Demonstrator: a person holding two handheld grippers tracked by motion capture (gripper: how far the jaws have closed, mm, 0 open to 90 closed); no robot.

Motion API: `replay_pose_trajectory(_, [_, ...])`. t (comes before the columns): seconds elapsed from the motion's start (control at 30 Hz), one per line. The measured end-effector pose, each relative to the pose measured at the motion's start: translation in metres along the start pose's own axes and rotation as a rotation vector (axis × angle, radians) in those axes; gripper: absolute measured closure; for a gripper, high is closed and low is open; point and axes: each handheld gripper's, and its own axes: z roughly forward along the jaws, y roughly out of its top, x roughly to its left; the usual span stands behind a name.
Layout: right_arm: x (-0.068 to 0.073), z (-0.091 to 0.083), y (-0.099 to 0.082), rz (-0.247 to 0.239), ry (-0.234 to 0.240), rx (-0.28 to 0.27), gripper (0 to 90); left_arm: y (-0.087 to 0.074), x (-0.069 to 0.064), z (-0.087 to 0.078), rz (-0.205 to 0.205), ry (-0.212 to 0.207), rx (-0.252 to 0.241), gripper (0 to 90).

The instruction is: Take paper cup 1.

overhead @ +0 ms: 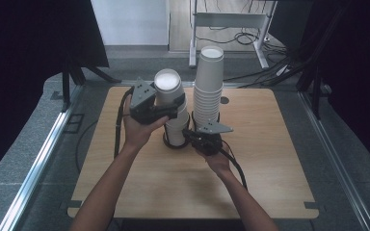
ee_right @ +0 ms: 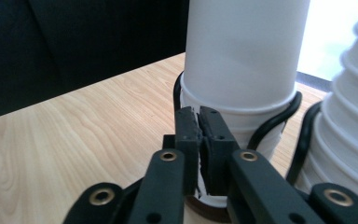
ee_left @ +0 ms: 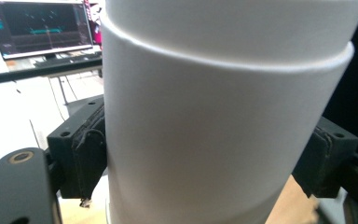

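Two stacks of white paper cups stand in black wire rings (ee_right: 279, 119) on the wooden table (overhead: 270, 159). My left gripper (overhead: 171, 108) is shut on the top cup (overhead: 168, 89) of the shorter left stack (overhead: 176, 130), high on its wall. In the left gripper view the pads (ee_left: 88, 158) press both sides of that cup (ee_left: 214, 116). My right gripper (overhead: 192, 134) sits low at the base of the same stack. In the right gripper view its jaws (ee_right: 199, 116) stand together, tips against the lower cup (ee_right: 242, 46), with nothing between them. The tall stack (overhead: 208, 86) stands just to the right (ee_right: 349, 140).
A white metal frame (overhead: 231, 19) and loose cables (overhead: 250, 38) lie on the floor beyond the table. Black curtains hang at both sides. A monitor (ee_left: 37, 28) shows in the left gripper view. Bare wood spreads across the front and right of the table.
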Motion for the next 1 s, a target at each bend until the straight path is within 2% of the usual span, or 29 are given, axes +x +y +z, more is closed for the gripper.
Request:
replay_pose_trajectory(0.07, [0.0,-0.015,-0.005,0.0,-0.005,-0.013,83.1,-0.009,-0.001,-0.005,-0.006,-0.011,0.011,16.8])
replay_pose_trajectory(0.1, [0.001,-0.02,-0.007,0.003,-0.009,-0.016,82.6,-0.018,-0.001,-0.009,-0.014,-0.022,0.022,16.8])
replay_pose_trajectory(0.2, [0.0,-0.029,-0.012,0.009,-0.015,-0.024,82.0,-0.028,-0.001,-0.012,-0.023,-0.03,0.037,16.8])
replay_pose_trajectory(0.23, [-0.001,-0.037,-0.018,0.03,-0.012,-0.023,81.4,-0.038,-0.002,-0.014,-0.033,-0.037,0.052,16.8])
replay_pose_trajectory(0.33, [-0.002,-0.043,-0.022,0.047,-0.002,-0.03,80.7,-0.047,-0.003,-0.018,-0.044,-0.044,0.055,16.8])
replay_pose_trajectory(0.4, [-0.002,-0.05,-0.027,0.04,-0.004,-0.031,79.5,-0.055,-0.004,-0.023,-0.054,-0.06,0.052,16.8])
replay_pose_trajectory(0.43, [-0.004,-0.056,-0.032,0.042,-0.009,-0.037,78.1,-0.063,-0.005,-0.027,-0.058,-0.057,0.061,16.8])
replay_pose_trajectory(0.6, [-0.006,-0.062,-0.041,0.055,-0.012,-0.024,73.4,-0.078,-0.01,-0.031,-0.057,-0.053,0.096,16.9])
replay_pose_trajectory(0.67, [-0.004,-0.064,-0.045,0.075,0.007,-0.025,69.2,-0.087,-0.012,-0.035,-0.082,-0.062,0.11,16.9])
replay_pose_trajectory(0.7, [-0.001,-0.064,-0.046,0.065,0.01,-0.02,66.6,-0.093,-0.014,-0.037,-0.088,-0.068,0.117,16.9])
replay_pose_trajectory(0.87, [0.003,-0.065,-0.046,0.084,0.013,-0.031,59.2,-0.103,-0.018,-0.039,-0.08,-0.057,0.146,16.9])
replay_pose_trajectory(0.9, [0.004,-0.066,-0.045,0.111,0.006,-0.033,54.4,-0.105,-0.019,-0.039,-0.086,-0.062,0.149,16.9])
replay_pose_trajectory(1.0, [0.006,-0.07,-0.045,0.139,-0.011,-0.048,50.8,-0.116,-0.025,-0.042,-0.084,-0.065,0.174,16.9])
